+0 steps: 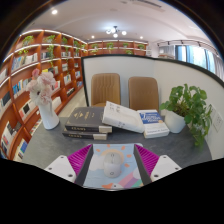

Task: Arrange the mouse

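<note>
A white mouse [111, 163] lies on a pastel-patterned mouse mat [98, 182] on the grey table. My gripper [112, 153] is open. Its magenta pads [78, 158] stand wide apart on either side of the mat. The mouse rests on the mat between the fingers, with a clear gap at each side, and nothing presses on it.
Beyond the mat are a stack of dark books [88, 120], a white book [123, 116] and a small blue book [152, 118]. A white vase of flowers [46, 102] stands at the left and a potted plant [188, 108] at the right. Two chairs [105, 88] and bookshelves [40, 60] stand behind.
</note>
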Demonstrator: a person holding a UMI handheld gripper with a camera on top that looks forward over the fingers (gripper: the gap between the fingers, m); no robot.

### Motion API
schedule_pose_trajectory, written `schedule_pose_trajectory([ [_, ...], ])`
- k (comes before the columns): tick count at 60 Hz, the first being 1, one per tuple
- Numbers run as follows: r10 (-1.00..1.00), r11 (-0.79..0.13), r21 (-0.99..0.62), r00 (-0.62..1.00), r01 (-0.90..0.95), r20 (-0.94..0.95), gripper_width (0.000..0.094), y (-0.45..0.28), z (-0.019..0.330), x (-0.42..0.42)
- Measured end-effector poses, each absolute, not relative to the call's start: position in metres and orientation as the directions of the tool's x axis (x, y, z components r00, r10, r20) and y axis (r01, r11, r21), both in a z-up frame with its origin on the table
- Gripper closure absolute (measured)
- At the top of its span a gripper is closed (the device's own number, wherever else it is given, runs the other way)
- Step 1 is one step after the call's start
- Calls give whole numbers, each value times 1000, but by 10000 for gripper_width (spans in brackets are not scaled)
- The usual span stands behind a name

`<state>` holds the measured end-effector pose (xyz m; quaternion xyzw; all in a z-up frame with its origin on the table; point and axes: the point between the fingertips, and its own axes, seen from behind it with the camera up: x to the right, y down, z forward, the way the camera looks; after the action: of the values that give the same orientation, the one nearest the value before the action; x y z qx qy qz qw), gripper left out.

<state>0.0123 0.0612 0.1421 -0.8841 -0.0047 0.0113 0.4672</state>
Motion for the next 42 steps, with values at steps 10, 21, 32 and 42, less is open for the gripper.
schedule_pose_trajectory([
  [10, 43, -504, -863, 999, 29, 8, 128, 3, 213, 17],
  [21, 36, -490, -872, 999, 23, 6, 129, -69, 245, 32],
  [32, 27, -498, -867, 1000, 20, 7, 133, -130, 246, 49],
  [42, 16, -512, -859, 1000, -3, -12, 135, -163, 243, 55],
])
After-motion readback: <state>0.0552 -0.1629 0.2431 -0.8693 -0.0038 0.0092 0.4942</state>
